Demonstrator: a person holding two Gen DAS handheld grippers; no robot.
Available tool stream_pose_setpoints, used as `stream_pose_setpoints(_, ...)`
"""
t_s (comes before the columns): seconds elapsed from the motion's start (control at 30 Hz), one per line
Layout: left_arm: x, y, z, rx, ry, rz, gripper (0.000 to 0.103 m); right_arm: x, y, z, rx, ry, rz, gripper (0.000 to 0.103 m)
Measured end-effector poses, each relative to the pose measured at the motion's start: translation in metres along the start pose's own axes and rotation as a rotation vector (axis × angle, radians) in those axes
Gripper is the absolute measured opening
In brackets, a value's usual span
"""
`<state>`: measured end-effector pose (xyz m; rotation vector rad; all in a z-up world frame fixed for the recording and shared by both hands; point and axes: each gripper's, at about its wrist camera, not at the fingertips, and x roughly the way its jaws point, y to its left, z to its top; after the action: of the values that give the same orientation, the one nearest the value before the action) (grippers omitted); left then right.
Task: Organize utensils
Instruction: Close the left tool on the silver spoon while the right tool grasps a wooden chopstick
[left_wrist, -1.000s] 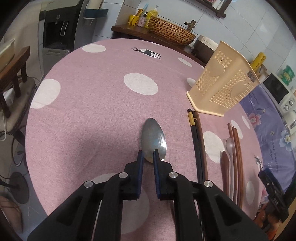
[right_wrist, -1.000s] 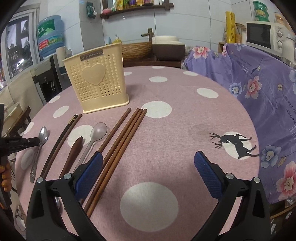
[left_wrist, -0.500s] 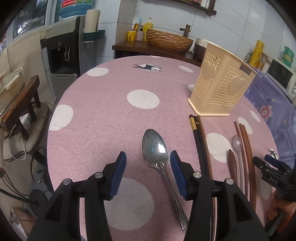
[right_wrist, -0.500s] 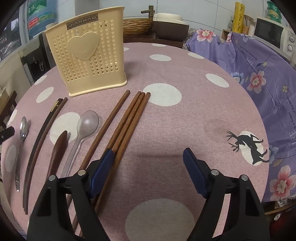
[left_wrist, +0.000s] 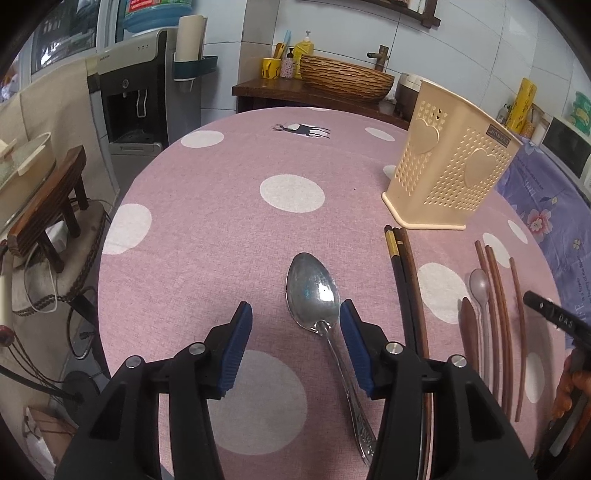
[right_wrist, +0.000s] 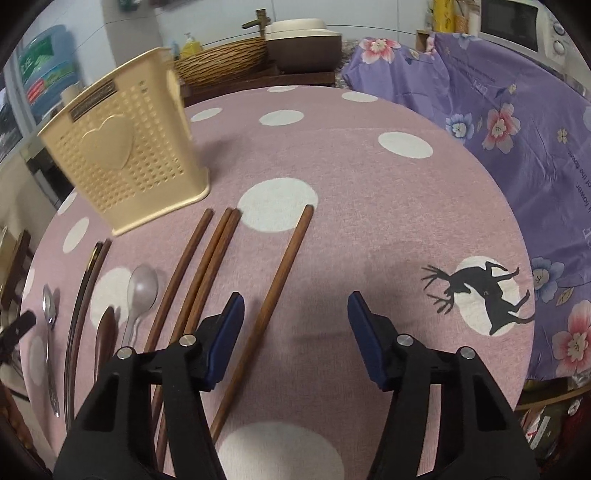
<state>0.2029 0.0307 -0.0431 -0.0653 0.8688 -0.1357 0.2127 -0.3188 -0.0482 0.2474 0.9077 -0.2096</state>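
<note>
Two grippers over dotted cloth, left gripper half-wide around shiny metal spoon, right gripper closing beside slim wooden chopstick, nothing gripped.

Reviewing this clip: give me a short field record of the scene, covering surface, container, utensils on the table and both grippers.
surface: round table, pink cloth with white dots
container: cream perforated holder, upright, no utensils visible in it
metal spoon: flat on cloth, between left gripper jaws, not gripped
single chopstick: lies apart from the other brown chopsticks, between right gripper jaws
right gripper: closing, pads not on the chopstick
left gripper: open
</note>
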Motion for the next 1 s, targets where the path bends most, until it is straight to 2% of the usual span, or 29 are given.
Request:
stream_pose_setpoints(0.13,0.002,-0.001,-0.001,-0.023,0.01,0.022,0.05,0.007,0.001,0.009,0.008,0.007,-0.011,0.049)
stream_pose_setpoints(0.27,0.008,-0.013,-0.003,-0.003,0.028,0.056,0.05,0.013,0.002,0.012,0.01,0.019,-0.016,0.049)
stream_pose_setpoints(0.37,0.013,-0.018,-0.004,0.007,0.042,0.083,0.054,0.016,0.001,0.011,0.015,0.03,-0.01,0.049)
stream_pose_setpoints(0.43,0.015,-0.018,-0.005,-0.004,0.055,0.086,0.057,0.017,0.002,0.01,0.004,0.028,-0.018,0.049)
stream_pose_setpoints(0.7,0.028,-0.021,-0.001,0.031,0.073,0.137,0.057,0.026,0.022,0.015,-0.079,0.035,-0.042,0.046)
stream_pose_setpoints(0.83,0.035,-0.029,0.007,0.062,0.09,0.133,0.057,0.031,0.034,0.021,-0.116,0.037,-0.039,0.039)
stream_pose_setpoints(1.0,0.042,-0.042,0.013,0.1,0.104,0.106,0.056,0.034,0.042,0.023,-0.139,0.039,-0.025,0.039)
